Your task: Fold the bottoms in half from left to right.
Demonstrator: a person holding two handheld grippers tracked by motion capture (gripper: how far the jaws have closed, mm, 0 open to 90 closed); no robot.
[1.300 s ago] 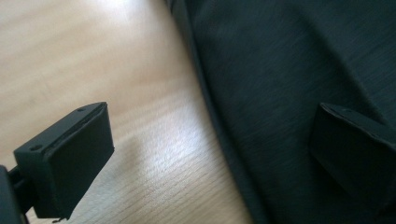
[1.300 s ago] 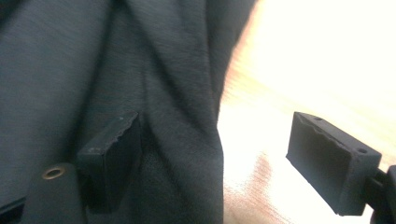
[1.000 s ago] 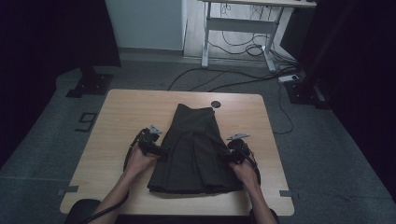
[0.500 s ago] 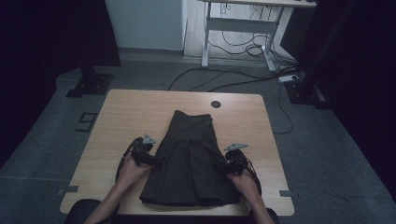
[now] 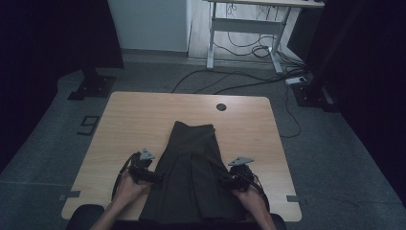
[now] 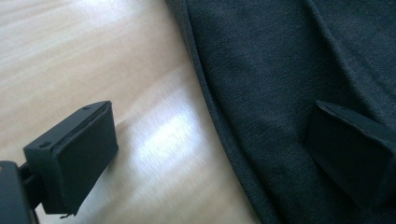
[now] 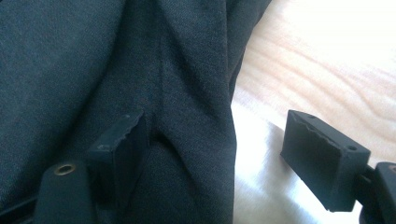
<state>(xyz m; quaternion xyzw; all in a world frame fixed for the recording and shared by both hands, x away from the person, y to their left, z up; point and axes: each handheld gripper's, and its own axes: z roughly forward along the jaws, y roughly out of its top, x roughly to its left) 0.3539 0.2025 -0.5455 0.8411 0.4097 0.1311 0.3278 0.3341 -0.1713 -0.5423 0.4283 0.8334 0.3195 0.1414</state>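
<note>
A dark grey pleated skirt (image 5: 191, 172) lies lengthwise on the wooden table (image 5: 139, 120), waistband far, hem at the near edge. My left gripper (image 5: 155, 178) is at the skirt's left edge and my right gripper (image 5: 225, 181) at its right edge. In the left gripper view the gripper (image 6: 210, 158) is open and straddles the skirt's edge (image 6: 280, 70), one jaw over bare wood (image 6: 70, 56), the other on the cloth. The right gripper (image 7: 219, 156) is likewise open, with one jaw resting in a fold of the skirt (image 7: 70, 70) and the other over the tabletop (image 7: 327, 70).
A round cable hole (image 5: 221, 107) sits near the table's far edge. Behind the table, cables (image 5: 239, 81) run across the floor to a white desk frame (image 5: 244, 38). A black stand base (image 5: 91, 86) is at the far left. Tape strips (image 5: 70, 195) mark the near corners.
Both hands and the skirt have slid toward the near edge of the table. The skirt's waistband now lies farther from the cable hole.
</note>
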